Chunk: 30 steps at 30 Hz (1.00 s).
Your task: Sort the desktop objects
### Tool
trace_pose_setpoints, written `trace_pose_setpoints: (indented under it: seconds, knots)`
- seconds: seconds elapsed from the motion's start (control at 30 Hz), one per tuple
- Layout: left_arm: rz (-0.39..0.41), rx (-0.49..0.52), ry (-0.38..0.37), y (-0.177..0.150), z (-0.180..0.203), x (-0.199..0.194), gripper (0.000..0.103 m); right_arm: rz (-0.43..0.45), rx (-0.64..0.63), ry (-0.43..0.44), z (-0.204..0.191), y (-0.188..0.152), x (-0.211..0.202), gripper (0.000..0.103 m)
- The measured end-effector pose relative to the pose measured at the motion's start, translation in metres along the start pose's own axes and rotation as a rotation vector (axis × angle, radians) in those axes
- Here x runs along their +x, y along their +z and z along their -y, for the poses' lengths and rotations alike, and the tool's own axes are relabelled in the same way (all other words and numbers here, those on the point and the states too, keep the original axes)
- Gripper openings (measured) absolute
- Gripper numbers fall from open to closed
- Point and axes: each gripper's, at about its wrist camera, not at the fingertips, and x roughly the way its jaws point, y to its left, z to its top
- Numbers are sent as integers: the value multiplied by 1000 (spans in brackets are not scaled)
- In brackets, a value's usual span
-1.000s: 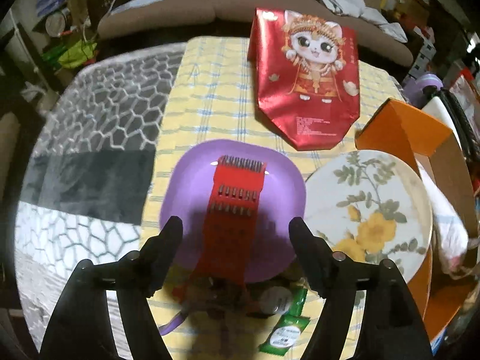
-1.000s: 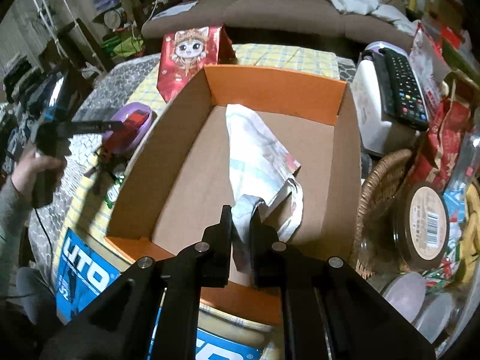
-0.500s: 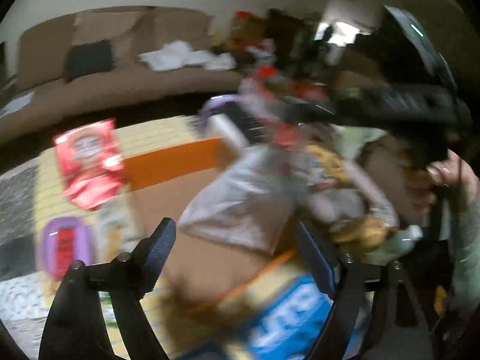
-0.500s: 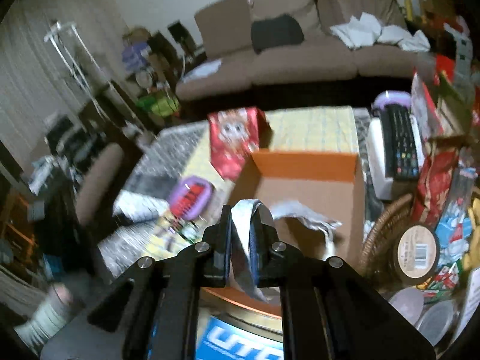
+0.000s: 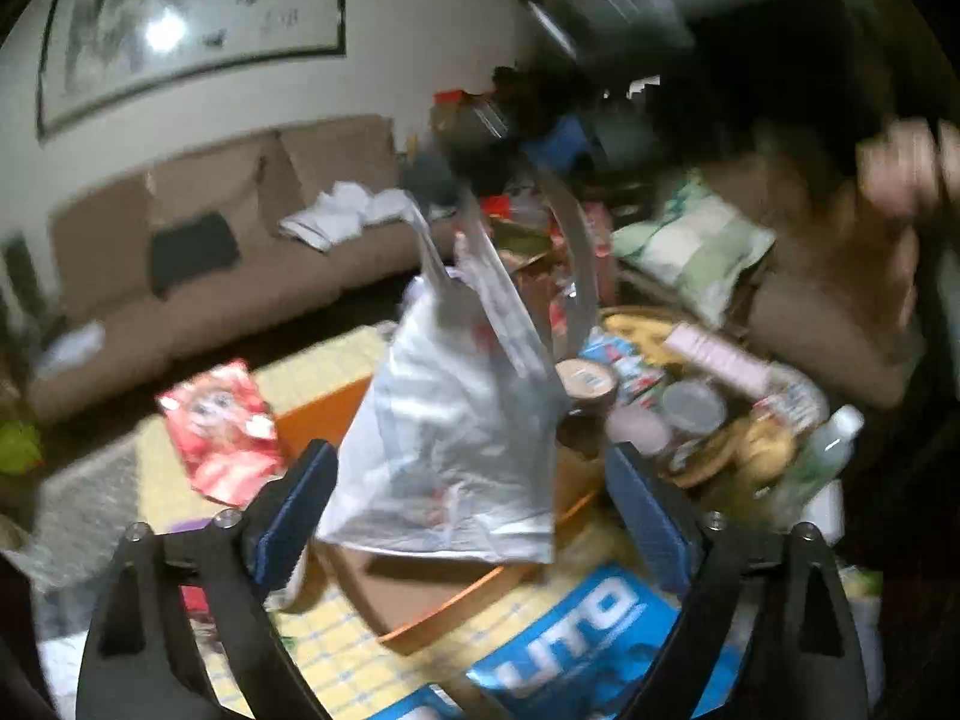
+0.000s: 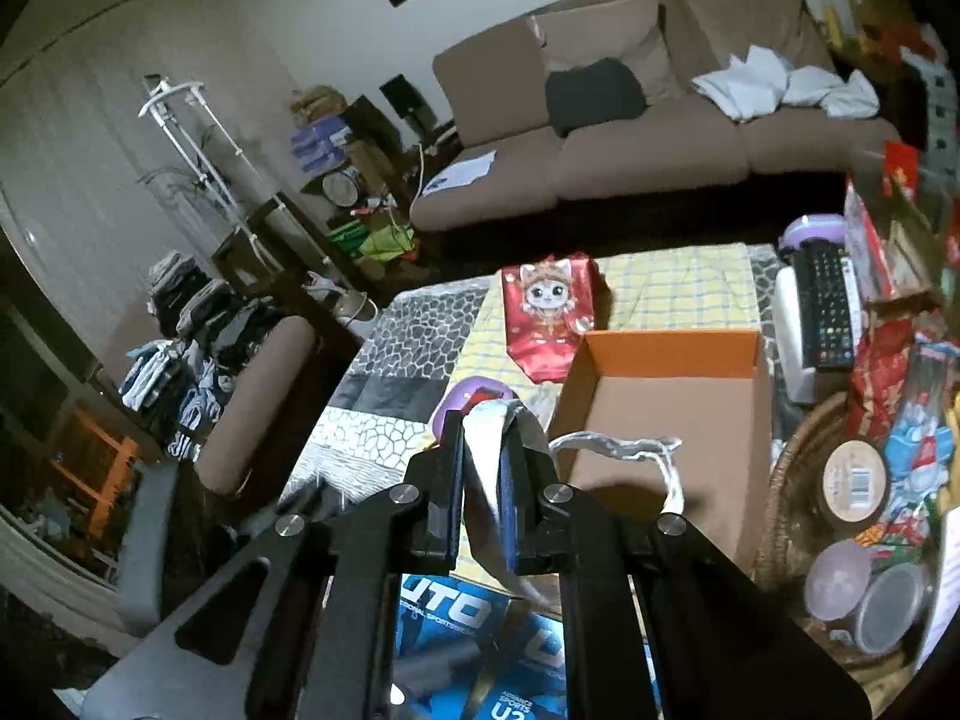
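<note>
The right gripper (image 6: 485, 480) has its jaws closed tight on one handle of a white plastic bag (image 5: 456, 420), which hangs in the air above the orange cardboard box (image 6: 666, 414); the second handle (image 6: 624, 450) loops free just beside the jaws, over the box's near edge. The left gripper (image 5: 474, 516) holds nothing, its jaws spread wide on either side of the bag's lower body as seen from the left wrist, though that view is blurred and contact cannot be judged. The step in hand looks like carrying the bag clear of the box to sort it elsewhere. To do it well, the right gripper should lift straight until the bag's bottom clears the box rim, so it does not drag the light box across the table (image 6: 678, 282). The left jaws could close gently on the loose handle or steady the swinging body, avoiding the red cat pouch (image 6: 549, 318) behind the box.
</note>
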Motion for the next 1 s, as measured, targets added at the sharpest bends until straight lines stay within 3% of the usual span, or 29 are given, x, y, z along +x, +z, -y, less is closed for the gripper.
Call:
trace_pose_setpoints:
  seconds: [0.17,0.3,0.37,0.4,0.43,0.47,0.63,0.8,0.9,1.0]
  knots:
    - [38,27,127,-6,32,9,94,19,-19,-3,-27,1,-20,10]
    - [69,-14,109,-4,40,13,94,34,-27,-10,-40,-3,-39,10]
    - [52,-36,104,0,35,22,87,28,-32,-10,-45,-6,-50,10]
    - [32,-56,73,1,29,27,53,26,-37,-16,-45,-8,-53,10]
    - [-7,-80,38,3,21,33,11,24,-47,-32,-45,-10,-58,10]
    - [-32,-101,6,3,13,37,4,21,-57,-50,-45,-12,-63,10]
    - [-55,-118,-100,0,-19,21,5,13,-71,-144,-23,-14,-77,10]
    - [-101,-80,-73,11,-38,18,6,-28,-72,-164,8,-17,-71,10]
    - [-130,-72,-26,26,-54,35,5,-56,-76,-168,19,-22,-62,10]
    - [-167,-98,-36,42,-68,64,5,-73,-73,-184,29,-21,-49,10]
